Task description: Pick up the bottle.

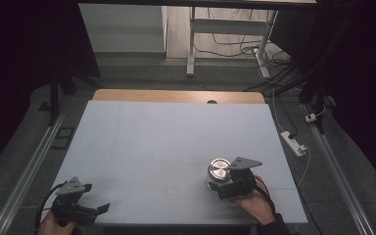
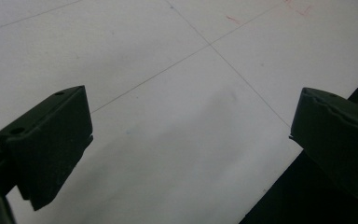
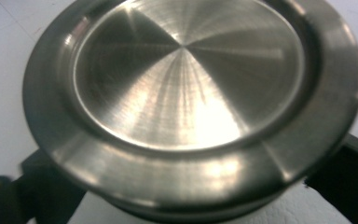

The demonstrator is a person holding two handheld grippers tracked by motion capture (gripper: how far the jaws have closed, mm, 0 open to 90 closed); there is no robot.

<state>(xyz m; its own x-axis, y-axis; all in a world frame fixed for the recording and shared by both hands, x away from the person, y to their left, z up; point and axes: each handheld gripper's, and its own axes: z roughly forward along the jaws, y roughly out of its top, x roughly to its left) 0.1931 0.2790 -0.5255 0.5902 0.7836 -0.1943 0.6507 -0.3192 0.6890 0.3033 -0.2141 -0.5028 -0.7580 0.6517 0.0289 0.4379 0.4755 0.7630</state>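
Round steel container [image 1: 219,170], brushed flat top up, stands on the white table [image 1: 166,142] toward its near right part. The right gripper [image 1: 214,186] sits just behind it on the person's side, held by the right hand [image 1: 253,204]. In the right gripper view the container [image 3: 186,98] is between the two black jaws, one at each lower corner; whether they press its sides cannot be told, as the container hides the contact.

The left gripper [image 1: 103,208] is at the near left corner of the table, well apart from the container. Its jaws stand wide apart over bare table [image 2: 177,116], holding nothing.
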